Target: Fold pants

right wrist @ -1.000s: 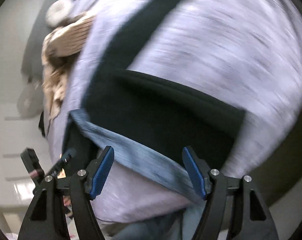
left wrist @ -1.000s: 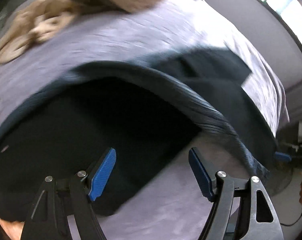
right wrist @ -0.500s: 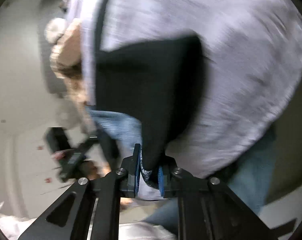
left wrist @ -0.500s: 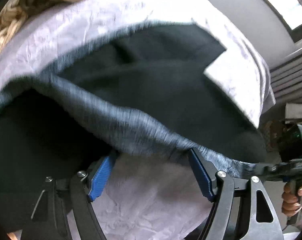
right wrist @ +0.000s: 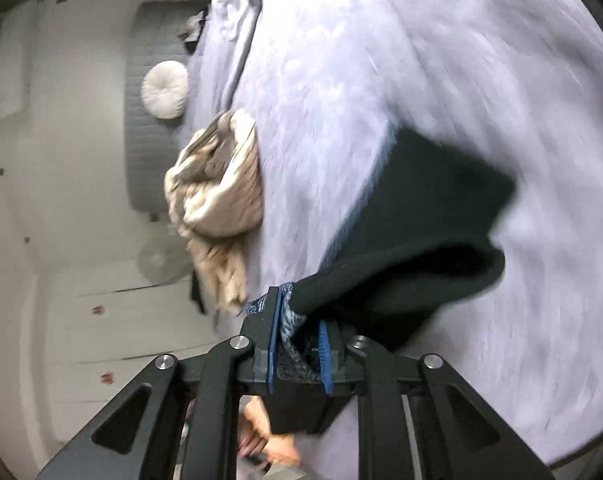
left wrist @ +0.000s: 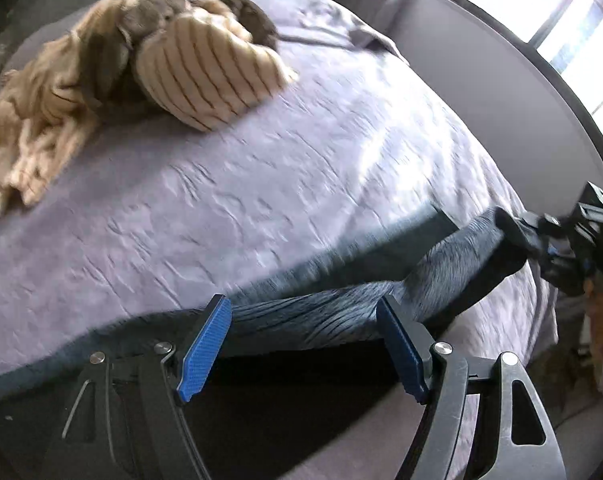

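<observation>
Dark pants with a grey-blue ribbed waistband lie at the near edge of a lavender bed sheet. The waistband runs across between the blue pads of my left gripper, which stands wide and does not pinch it. At the far right the waistband rises to my right gripper. In the right wrist view my right gripper has bunched waistband cloth between its pads, its jaws are opening slightly, and the pants hang folded over from it.
A heap of beige and striped clothes lies at the far left of the bed. A window and grey wall are beyond the right side. A round white cushion and a fan show off the bed. A hand shows below.
My right gripper went from wide open to closed on the waistband and pulled it up and sideways. My left gripper stayed wide and swung along the waistband, and more of the bed now shows.
</observation>
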`<control>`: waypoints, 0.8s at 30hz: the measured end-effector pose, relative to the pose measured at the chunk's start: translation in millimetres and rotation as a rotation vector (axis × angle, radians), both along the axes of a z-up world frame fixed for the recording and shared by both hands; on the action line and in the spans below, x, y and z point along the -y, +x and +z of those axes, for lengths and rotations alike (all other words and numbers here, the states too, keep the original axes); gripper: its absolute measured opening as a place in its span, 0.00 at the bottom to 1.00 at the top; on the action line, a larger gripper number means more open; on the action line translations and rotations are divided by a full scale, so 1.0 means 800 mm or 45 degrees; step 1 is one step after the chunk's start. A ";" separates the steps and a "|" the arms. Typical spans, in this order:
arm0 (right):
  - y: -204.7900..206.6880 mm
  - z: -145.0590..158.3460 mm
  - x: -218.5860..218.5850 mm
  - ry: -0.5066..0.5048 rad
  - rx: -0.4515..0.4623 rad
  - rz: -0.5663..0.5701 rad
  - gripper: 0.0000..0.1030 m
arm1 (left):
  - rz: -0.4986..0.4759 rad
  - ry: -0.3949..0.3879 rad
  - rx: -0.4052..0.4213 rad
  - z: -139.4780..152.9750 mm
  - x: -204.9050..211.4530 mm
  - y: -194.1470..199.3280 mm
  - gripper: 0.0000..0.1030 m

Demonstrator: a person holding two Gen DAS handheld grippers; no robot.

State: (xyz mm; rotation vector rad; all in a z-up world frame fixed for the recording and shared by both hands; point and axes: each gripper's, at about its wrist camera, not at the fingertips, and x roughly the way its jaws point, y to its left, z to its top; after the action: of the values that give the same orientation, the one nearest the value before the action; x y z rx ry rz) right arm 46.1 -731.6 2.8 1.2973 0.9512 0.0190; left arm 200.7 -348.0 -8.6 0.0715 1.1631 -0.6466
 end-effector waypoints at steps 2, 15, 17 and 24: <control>0.038 -0.003 0.010 -0.094 -0.048 0.051 0.57 | 0.048 0.036 0.014 -0.001 -0.011 0.009 0.74; 0.008 -0.074 -0.062 -0.145 -0.126 0.280 0.59 | 0.345 0.309 -0.231 -0.106 -0.148 -0.047 0.74; 0.022 -0.096 -0.084 -0.113 -0.133 0.297 0.59 | 0.363 0.322 -0.244 -0.113 -0.156 -0.052 0.74; 0.029 -0.099 -0.107 -0.062 -0.108 0.253 0.08 | 0.318 0.307 -0.222 -0.105 -0.160 -0.068 0.74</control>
State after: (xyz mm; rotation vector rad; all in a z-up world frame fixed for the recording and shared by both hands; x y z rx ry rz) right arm 69.3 -645.8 -76.8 1.1624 1.1441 0.0944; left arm 146.6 -220.2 -92.4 0.0738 1.3887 -0.2935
